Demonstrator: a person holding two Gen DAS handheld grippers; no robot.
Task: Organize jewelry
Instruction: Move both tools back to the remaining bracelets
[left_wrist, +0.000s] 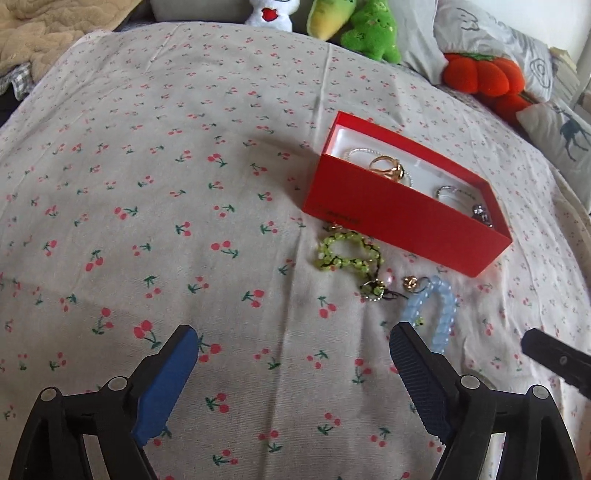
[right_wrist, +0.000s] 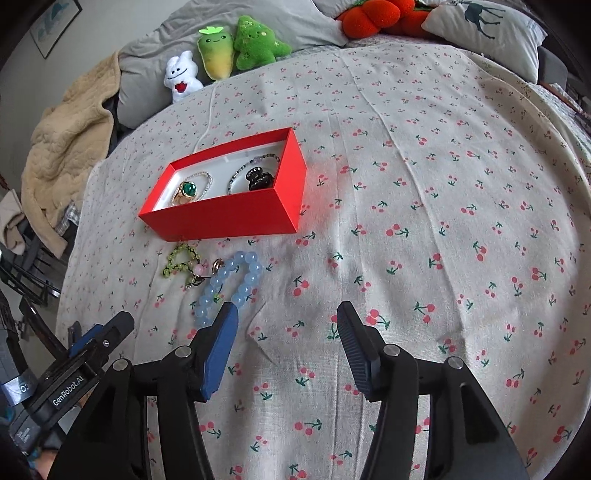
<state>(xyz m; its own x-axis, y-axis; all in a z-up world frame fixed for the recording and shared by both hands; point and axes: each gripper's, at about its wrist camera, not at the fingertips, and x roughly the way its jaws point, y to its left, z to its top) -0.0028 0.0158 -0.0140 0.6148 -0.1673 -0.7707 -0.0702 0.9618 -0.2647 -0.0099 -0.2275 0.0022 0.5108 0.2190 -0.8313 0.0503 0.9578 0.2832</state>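
A red box (left_wrist: 391, 218) (right_wrist: 236, 214) lies open on the cherry-print bedspread (left_wrist: 184, 221). Inside are a gold ring with a green stone (right_wrist: 187, 191) (left_wrist: 388, 168), a beaded strand (right_wrist: 255, 164) and a black hair clip (right_wrist: 258, 179). On the spread in front of the box lie a green beaded bracelet (left_wrist: 345, 253) (right_wrist: 181, 260), a small gold ring (left_wrist: 410, 283) (right_wrist: 218, 264) and a pale blue beaded bracelet (left_wrist: 437, 314) (right_wrist: 232, 286). My left gripper (left_wrist: 293, 347) is open and empty, short of the jewelry. My right gripper (right_wrist: 288, 317) is open and empty, just right of the blue bracelet.
Plush toys (right_wrist: 236, 48) and an orange plush (left_wrist: 480, 77) sit at the head of the bed with pillows (right_wrist: 487, 33). A beige blanket (right_wrist: 70, 155) hangs at the left bed edge. The left gripper's body (right_wrist: 74, 369) shows in the right wrist view.
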